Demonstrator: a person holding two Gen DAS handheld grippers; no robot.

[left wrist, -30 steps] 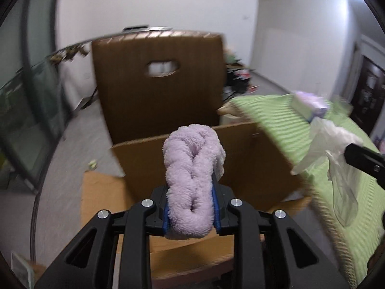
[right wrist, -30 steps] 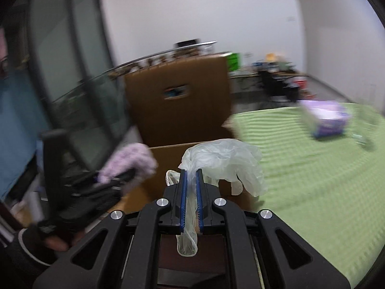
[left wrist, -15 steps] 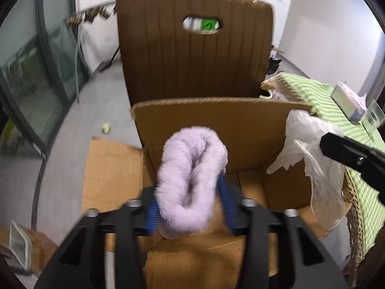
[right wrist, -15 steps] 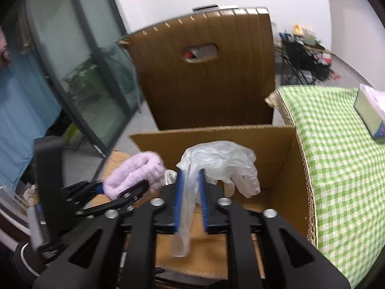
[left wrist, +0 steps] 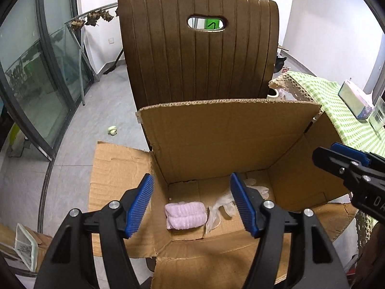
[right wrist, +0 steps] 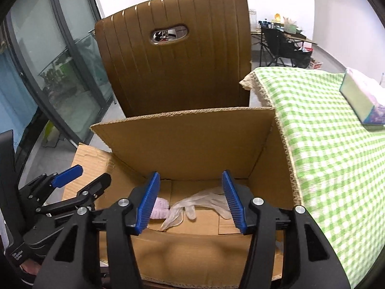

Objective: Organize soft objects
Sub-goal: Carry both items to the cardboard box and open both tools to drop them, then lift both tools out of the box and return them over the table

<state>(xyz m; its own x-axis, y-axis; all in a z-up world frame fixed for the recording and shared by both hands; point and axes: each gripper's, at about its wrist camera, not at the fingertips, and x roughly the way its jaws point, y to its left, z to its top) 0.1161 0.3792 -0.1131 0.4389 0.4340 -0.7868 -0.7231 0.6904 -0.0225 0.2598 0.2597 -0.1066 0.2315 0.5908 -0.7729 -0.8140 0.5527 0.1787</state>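
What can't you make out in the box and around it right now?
- Pink towel: right wrist view, mostly behind a blue pad.
- Clear glove: left wrist view, fingers partly behind the left gripper.
- Cardboard box: near floor hidden by both open grippers.
- Tissue box: print blurred.

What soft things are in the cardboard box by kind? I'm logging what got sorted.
Purple towel: 1
Clear glove: 1
Total in the cardboard box: 2
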